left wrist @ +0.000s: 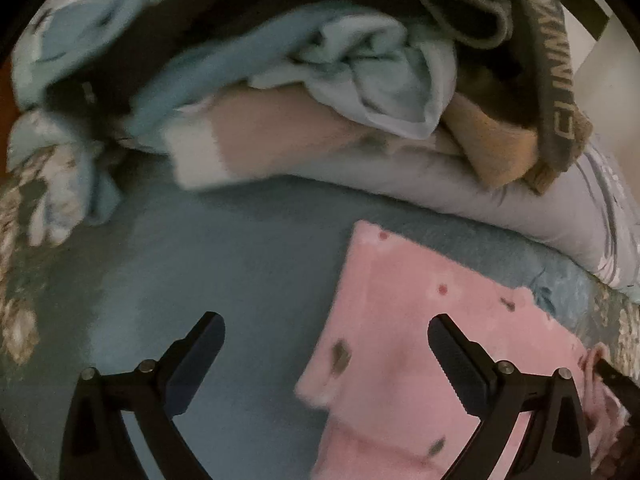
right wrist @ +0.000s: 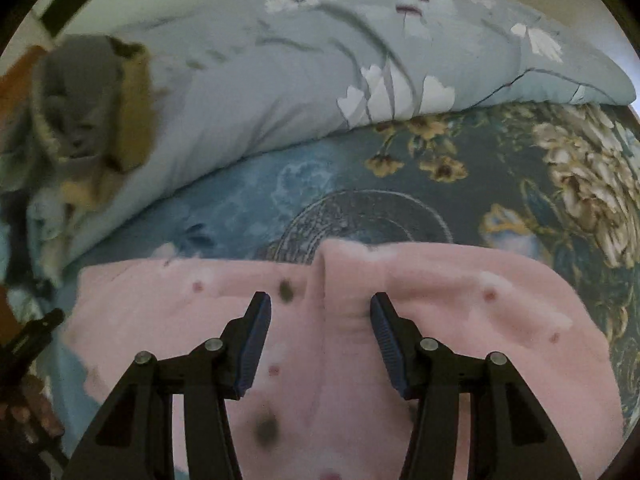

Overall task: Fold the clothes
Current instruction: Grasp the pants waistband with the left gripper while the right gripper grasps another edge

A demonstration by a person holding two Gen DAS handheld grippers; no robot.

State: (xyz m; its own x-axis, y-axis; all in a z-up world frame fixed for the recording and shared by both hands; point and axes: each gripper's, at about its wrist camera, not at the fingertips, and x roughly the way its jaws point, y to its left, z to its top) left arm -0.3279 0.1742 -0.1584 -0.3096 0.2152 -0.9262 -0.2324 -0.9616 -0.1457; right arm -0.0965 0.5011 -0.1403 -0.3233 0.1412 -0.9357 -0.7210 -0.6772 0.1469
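- On the bed (right wrist: 328, 184), your pink garment (right wrist: 400, 312) lies flat, seemingly partly folded.
- Both jaws gape, holding nothing: left hand-held gripper (left wrist: 326, 338) at its edge, right hand-held gripper (right wrist: 320, 320) above its middle.
- Behind, the clothes pile (left wrist: 320, 60) looks unfolded; most work remains.

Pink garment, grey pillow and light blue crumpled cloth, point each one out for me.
pink garment (right wrist: 420, 304), right wrist view, upper flat panel.
grey pillow (right wrist: 256, 96), right wrist view, plain middle.
light blue crumpled cloth (left wrist: 372, 64), left wrist view, bunched folds.
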